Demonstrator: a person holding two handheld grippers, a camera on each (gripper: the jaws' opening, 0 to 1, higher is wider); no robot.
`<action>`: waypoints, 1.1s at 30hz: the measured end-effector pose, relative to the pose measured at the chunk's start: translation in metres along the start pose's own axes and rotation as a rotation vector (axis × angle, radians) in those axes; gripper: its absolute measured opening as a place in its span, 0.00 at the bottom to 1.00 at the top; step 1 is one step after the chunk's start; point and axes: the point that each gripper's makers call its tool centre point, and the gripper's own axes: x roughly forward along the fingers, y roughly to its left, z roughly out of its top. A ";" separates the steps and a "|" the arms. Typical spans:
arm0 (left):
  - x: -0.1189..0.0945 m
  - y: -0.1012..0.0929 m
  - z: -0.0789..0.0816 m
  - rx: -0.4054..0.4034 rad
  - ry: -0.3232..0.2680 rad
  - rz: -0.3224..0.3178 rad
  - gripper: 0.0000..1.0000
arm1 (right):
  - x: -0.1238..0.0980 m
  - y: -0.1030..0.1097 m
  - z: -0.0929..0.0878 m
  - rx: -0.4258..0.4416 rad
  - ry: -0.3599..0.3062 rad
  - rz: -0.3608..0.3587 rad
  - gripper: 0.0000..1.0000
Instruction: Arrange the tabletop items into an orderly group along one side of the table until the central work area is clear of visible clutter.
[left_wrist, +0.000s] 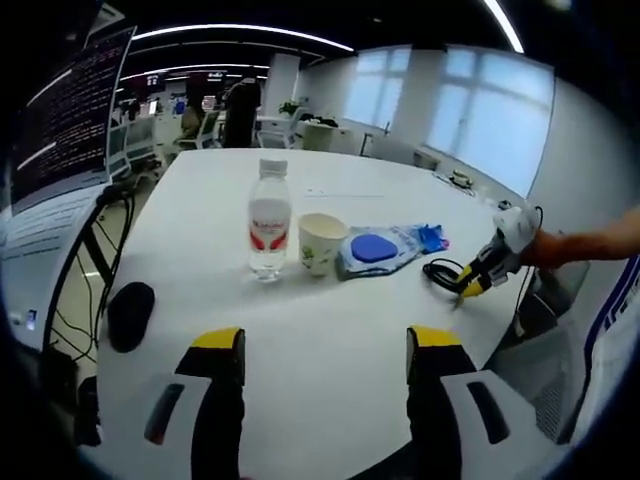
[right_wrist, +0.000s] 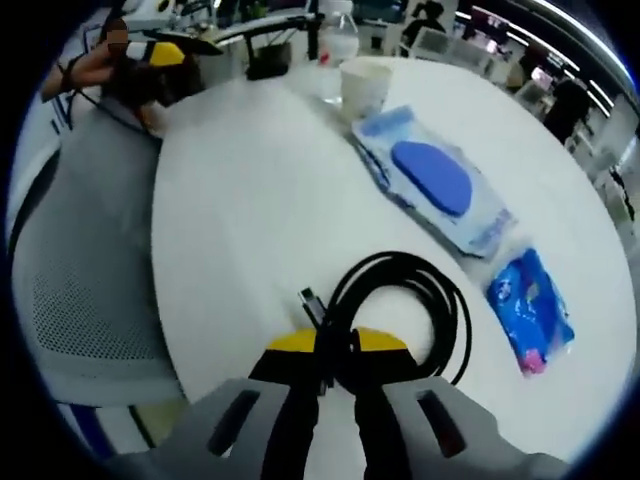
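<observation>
On the white round table (left_wrist: 330, 370) stand a clear water bottle (left_wrist: 269, 220) and a paper cup (left_wrist: 321, 242). Beside them lie a wipes pack with a blue lid (left_wrist: 375, 250) and a small blue packet (left_wrist: 432, 237). My left gripper (left_wrist: 325, 345) hovers open over the near table, nothing between its jaws. My right gripper (left_wrist: 480, 272), held by a hand, touches a coiled black cable (left_wrist: 443, 272) at the table's right edge. In the right gripper view the gripper (right_wrist: 337, 348) is shut on that cable (right_wrist: 400, 290), with the wipes pack (right_wrist: 435, 180), blue packet (right_wrist: 530, 310), cup (right_wrist: 362, 85) and bottle (right_wrist: 340, 40) beyond.
A black mouse (left_wrist: 130, 315) lies at the table's left edge, near a monitor (left_wrist: 60, 110) and hanging wires (left_wrist: 95, 250). A grey mesh chair (right_wrist: 90, 260) stands against the table edge. The left gripper (right_wrist: 160, 55) shows far off in a hand. Office desks fill the background.
</observation>
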 end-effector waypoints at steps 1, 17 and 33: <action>0.000 0.000 0.000 -0.001 0.000 0.000 0.66 | -0.001 -0.003 0.000 0.018 -0.005 -0.005 0.09; -0.002 0.002 0.002 -0.010 -0.003 0.004 0.65 | -0.012 -0.040 0.003 0.359 -0.109 -0.057 0.09; -0.003 0.005 0.001 -0.018 0.003 0.012 0.65 | 0.015 -0.029 0.004 0.547 -0.152 0.021 0.10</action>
